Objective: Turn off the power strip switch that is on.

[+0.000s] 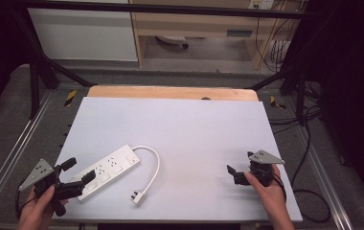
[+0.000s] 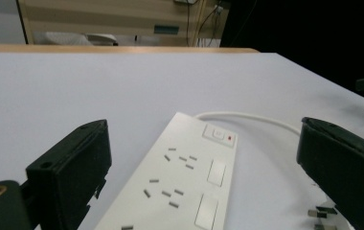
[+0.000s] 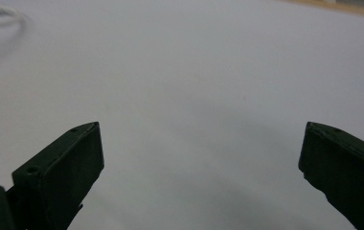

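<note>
Left gripper (image 1: 78,171) sits at seven o'clock on the white table mat (image 1: 194,129), jaws spread wide either side of the near end of the long white plastic power strip (image 1: 107,171), not gripping it. The strip's white cable (image 1: 155,165) loops round to its plug (image 1: 137,196) at six o'clock. Right gripper (image 1: 232,173) hovers at four o'clock, jaws spread over bare mat, well apart from the strip.
</note>
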The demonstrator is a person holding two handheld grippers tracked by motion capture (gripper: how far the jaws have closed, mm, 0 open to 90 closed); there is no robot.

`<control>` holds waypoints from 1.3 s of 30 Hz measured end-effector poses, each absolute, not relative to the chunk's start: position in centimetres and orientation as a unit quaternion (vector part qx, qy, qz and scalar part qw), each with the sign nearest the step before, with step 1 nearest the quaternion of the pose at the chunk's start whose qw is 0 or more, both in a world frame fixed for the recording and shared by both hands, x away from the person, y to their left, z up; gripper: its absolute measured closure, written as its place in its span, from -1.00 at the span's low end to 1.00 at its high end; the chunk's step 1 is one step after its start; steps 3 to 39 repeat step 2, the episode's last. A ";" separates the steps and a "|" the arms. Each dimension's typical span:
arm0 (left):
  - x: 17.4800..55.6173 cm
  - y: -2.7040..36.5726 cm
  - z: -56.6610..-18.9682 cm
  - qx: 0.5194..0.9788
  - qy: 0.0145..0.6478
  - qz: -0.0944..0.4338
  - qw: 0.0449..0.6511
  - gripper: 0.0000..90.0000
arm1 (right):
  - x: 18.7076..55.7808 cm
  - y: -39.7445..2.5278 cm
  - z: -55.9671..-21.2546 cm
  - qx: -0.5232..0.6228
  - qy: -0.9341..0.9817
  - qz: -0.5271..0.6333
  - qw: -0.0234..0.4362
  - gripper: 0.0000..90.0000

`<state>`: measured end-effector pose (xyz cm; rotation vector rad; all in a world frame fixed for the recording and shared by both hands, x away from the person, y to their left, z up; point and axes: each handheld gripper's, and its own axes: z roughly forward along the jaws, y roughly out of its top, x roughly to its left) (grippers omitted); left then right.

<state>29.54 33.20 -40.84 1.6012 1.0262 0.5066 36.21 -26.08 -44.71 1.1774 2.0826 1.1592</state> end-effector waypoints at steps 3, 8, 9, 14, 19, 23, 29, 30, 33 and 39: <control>29.7 33.0 -40.9 0.680 0.434 0.214 0.550 -0.89 | 36.9 -25.8 -45.6 0.443 0.770 0.396 0.231 -0.94; 29.7 33.0 -40.9 0.680 0.434 0.214 0.550 -0.89 | 36.9 -25.8 -45.6 0.443 0.770 0.396 0.231 -0.94; 29.7 33.0 -40.9 0.680 0.434 0.214 0.550 -0.89 | 36.9 -25.8 -45.6 0.443 0.770 0.396 0.231 -0.94; 29.7 33.0 -40.9 0.680 0.434 0.214 0.550 -0.89 | 36.9 -25.8 -45.6 0.443 0.770 0.396 0.231 -0.94; 29.7 33.0 -40.9 0.680 0.434 0.214 0.550 -0.89 | 36.9 -25.8 -45.6 0.443 0.770 0.396 0.231 -0.94; 29.7 33.0 -40.9 0.680 0.434 0.214 0.550 -0.89 | 36.9 -25.8 -45.6 0.443 0.770 0.396 0.231 -0.94; 29.7 33.0 -40.9 0.680 0.434 0.214 0.550 -0.89 | 36.9 -25.8 -45.6 0.443 0.770 0.396 0.231 -0.94; 29.7 33.0 -40.9 0.680 0.434 0.214 0.550 -0.89 | 36.9 -25.8 -45.6 0.443 0.770 0.396 0.231 -0.94; 29.7 33.0 -40.9 0.680 0.434 0.214 0.550 -0.89 | 36.9 -25.8 -45.6 0.443 0.770 0.396 0.231 -0.94; 29.7 33.0 -40.9 0.680 0.434 0.214 0.550 -0.89 | 36.9 -25.8 -45.6 0.443 0.770 0.396 0.231 -0.94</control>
